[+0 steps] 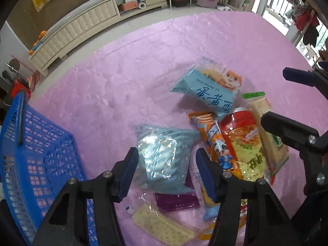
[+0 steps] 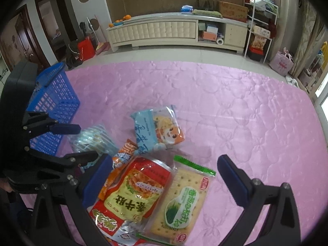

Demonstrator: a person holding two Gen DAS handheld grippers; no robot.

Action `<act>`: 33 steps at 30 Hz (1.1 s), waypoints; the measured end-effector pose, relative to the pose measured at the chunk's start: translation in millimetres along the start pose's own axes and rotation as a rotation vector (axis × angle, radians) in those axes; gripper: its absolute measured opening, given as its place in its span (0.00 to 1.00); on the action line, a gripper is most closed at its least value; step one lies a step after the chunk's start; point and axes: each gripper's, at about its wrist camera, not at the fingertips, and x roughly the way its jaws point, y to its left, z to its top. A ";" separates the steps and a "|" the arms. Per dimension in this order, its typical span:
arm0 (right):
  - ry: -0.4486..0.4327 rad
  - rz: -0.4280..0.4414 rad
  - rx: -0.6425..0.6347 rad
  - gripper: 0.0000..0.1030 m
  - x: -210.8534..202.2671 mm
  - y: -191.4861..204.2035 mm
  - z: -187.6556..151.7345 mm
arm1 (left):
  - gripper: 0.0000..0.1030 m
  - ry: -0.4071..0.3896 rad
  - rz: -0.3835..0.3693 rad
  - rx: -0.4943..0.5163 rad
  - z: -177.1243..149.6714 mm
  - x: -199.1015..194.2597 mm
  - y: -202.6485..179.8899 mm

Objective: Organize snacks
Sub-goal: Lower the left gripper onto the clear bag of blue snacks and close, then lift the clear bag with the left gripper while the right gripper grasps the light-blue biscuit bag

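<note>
Snack packets lie in a heap on the pink quilted cloth [image 2: 235,112]. My left gripper [image 1: 166,153] points down over a crinkly pale blue packet [image 1: 164,164], which lies between its half-spread jaws; the pads stand close beside it without squeezing it. A blue plastic basket [image 1: 30,153] stands just left of that gripper. My right gripper [image 2: 164,176] is open wide above a red and yellow packet [image 2: 135,192] and a green-labelled cracker packet [image 2: 184,203]. An orange packet [image 2: 123,153] and a light blue packet with a cartoon cat [image 2: 155,129] lie beyond them.
A purple packet [image 1: 176,202] and a clear cracker packet [image 1: 162,227] lie under my left gripper. Bare pink cloth stretches to the right and far side. A cream cabinet [image 2: 174,30] stands across the floor, and the basket [image 2: 55,106] sits at the cloth's left edge.
</note>
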 end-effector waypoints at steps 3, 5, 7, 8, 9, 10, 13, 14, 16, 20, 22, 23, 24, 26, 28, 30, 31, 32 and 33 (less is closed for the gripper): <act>0.013 0.007 0.009 1.00 5.5 -3.6 2.0 | 0.55 0.022 -0.004 0.001 3.5 9.3 -0.7; 0.016 0.004 0.003 1.00 8.0 -0.7 3.0 | 0.55 0.037 0.024 0.010 5.9 12.3 -0.6; 0.021 0.004 -0.002 1.00 9.5 0.5 3.5 | 0.55 0.053 0.042 0.009 7.8 15.9 1.7; 0.026 0.004 -0.003 1.00 10.5 0.5 3.2 | 0.55 0.074 0.039 0.004 9.3 22.1 4.5; 0.029 0.006 -0.001 1.00 11.3 0.0 2.5 | 0.55 0.092 0.018 -0.011 9.9 26.4 7.3; 0.036 0.010 0.002 1.00 12.7 -0.5 2.4 | 0.55 0.105 -0.008 -0.036 10.2 30.1 11.6; 0.041 0.005 0.003 1.00 12.5 -2.8 2.0 | 0.53 0.099 -0.021 -0.064 11.9 30.1 16.2; 0.039 0.005 0.002 1.00 11.5 -3.3 2.3 | 0.52 0.095 -0.017 -0.064 11.9 29.1 16.1; 0.039 0.009 -0.002 1.00 10.5 -4.5 3.6 | 0.51 0.086 -0.015 -0.072 10.7 27.3 16.4; 0.033 0.016 -0.034 1.00 8.9 -4.5 10.8 | 0.49 0.055 -0.027 -0.085 -0.4 12.6 16.0; 0.029 0.014 -0.055 1.00 8.3 -2.0 16.2 | 0.49 0.023 -0.006 -0.083 -3.5 -0.1 22.8; 0.029 0.016 -0.068 1.00 7.8 -0.6 19.5 | 0.49 0.005 -0.002 -0.083 -5.6 -7.7 21.1; 0.031 0.022 -0.076 1.00 8.1 0.1 21.4 | 0.49 -0.010 -0.001 -0.085 -6.2 -13.1 21.2; 0.037 0.039 -0.089 1.00 9.3 2.2 26.3 | 0.49 -0.054 -0.008 -0.099 -7.1 -28.7 22.5; 0.040 0.044 -0.104 1.00 11.4 4.8 30.5 | 0.49 -0.091 -0.004 -0.100 -7.9 -41.3 22.1; 0.046 0.035 -0.122 1.00 16.4 8.6 36.4 | 0.49 -0.124 0.017 -0.104 -9.0 -53.4 18.4; 0.052 0.035 -0.130 1.00 19.7 10.2 39.0 | 0.49 -0.138 0.020 -0.112 -9.1 -57.4 20.9; 0.062 0.037 -0.140 1.00 24.5 11.6 41.6 | 0.49 -0.143 0.019 -0.120 -6.1 -59.7 20.9; 0.071 0.035 -0.143 1.00 27.5 11.6 42.3 | 0.49 -0.148 0.019 -0.129 -6.1 -61.1 23.2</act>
